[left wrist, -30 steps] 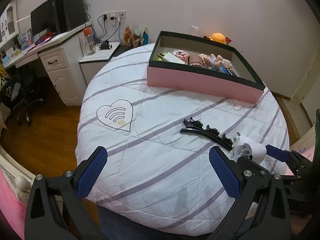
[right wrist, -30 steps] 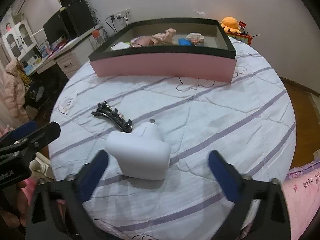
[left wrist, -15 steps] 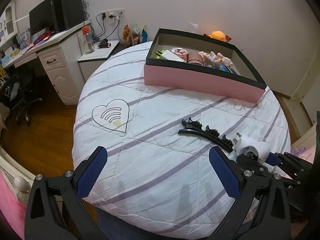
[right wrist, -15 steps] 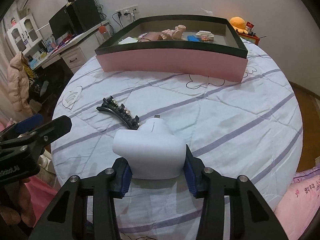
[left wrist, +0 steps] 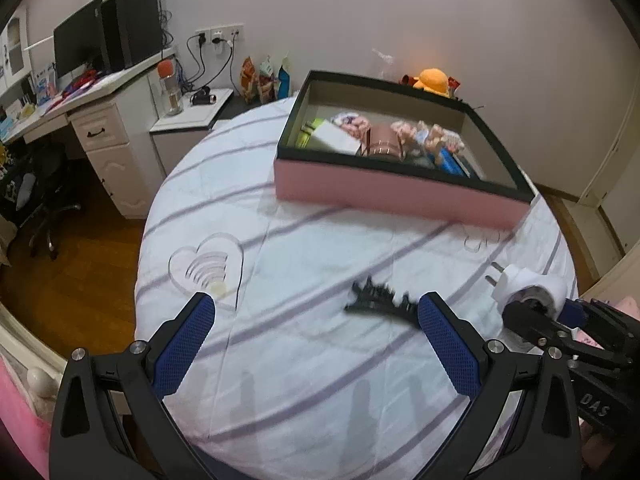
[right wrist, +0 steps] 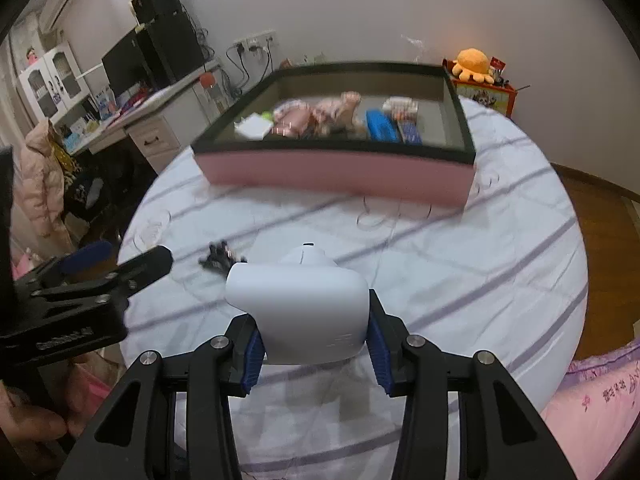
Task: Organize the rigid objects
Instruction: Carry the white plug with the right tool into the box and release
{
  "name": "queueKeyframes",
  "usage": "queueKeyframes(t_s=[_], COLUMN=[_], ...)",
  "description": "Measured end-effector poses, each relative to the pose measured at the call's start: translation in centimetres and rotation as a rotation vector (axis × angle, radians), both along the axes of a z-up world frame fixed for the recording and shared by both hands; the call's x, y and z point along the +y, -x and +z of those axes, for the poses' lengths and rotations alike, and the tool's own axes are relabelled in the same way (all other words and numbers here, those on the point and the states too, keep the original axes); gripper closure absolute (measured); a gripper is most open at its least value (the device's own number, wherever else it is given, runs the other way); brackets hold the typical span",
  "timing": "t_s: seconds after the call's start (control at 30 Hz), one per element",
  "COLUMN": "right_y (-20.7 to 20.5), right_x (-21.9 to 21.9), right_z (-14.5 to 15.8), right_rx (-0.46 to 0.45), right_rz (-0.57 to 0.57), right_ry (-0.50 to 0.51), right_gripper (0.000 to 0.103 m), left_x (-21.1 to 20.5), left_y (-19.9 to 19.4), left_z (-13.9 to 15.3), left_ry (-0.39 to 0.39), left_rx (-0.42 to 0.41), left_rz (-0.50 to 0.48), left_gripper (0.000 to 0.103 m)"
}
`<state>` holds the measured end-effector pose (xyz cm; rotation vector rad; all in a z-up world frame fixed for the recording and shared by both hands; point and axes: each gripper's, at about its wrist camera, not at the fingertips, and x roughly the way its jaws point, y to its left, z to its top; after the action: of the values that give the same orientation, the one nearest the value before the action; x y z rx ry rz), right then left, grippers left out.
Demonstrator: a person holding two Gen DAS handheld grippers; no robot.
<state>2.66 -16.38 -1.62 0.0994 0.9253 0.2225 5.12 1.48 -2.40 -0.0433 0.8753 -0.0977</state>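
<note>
My right gripper [right wrist: 314, 354] is shut on a white plug adapter [right wrist: 298, 312] and holds it above the round bed; the adapter also shows in the left wrist view [left wrist: 528, 286]. A black hair clip [left wrist: 380, 304] lies on the white striped quilt [left wrist: 320, 248], just beyond my open, empty left gripper [left wrist: 316, 344]; in the right wrist view the hair clip [right wrist: 220, 260] is partly hidden behind the adapter. A pink box with a black rim [left wrist: 400, 196] stands at the far side and holds several small items; it also shows in the right wrist view [right wrist: 340, 170].
A white desk [left wrist: 100, 120] with a monitor and a nightstand stand left of the bed. A wooden floor [left wrist: 72, 264] lies around the bed. An orange plush toy [right wrist: 474, 64] sits behind the box. The bed's edge curves close on both sides.
My right gripper closed on the white adapter and lifted it off the quilt. The left gripper moved a little closer to the hair clip and stayed open.
</note>
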Motion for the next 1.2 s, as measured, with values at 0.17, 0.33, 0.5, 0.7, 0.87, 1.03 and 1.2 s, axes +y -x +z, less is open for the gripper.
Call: queueKeyframes(t_s=[0.17,0.33,0.5,0.7,0.87,1.03,1.2], right_y=[-2.0,-5.6,-9.4,-15.0,-19.7,-23.4,-25.7], right_x=[-0.6,-1.7,-2.4,-3.2,-2.8,-2.1,-1.4], right_z=[2.3,4.3,4.8,4.1,3.7,2.8,1.2], right_rx=[-0.055,-0.104,-0.119,-0.108,-0.088,-0.055,-0.002], right_rz=[-0.004,-0.017,-0.028,-0.042,-0.025,-0.016,-0.001], right_ry=[0.001,0.013,0.022,0.035,0.052,0.085,0.108], right_gripper=[0.058,0.058,0.058,0.058,0.058,0.058,0.058], left_x=[-0.6,-1.2,-1.9,-2.7,-2.8,-2.7,-2.3], left_y=[-2.6,-5.7,-9.7,-14.6,-17.8,-20.1,-21.9], left_z=[1.3,2.4,3.1,2.7,2.1,1.1,0.2], left_ry=[0.012,0.014,0.014,0.018,0.028,0.035,0.044], left_rx=[-0.032,-0.062,-0.077,-0.071,-0.062,-0.041,-0.026], left_rz=[-0.006,-0.008,-0.012,-0.022,-0.014,-0.004,0.006], left_gripper=[0.000,0.000,0.000,0.000,0.000,0.000,0.000])
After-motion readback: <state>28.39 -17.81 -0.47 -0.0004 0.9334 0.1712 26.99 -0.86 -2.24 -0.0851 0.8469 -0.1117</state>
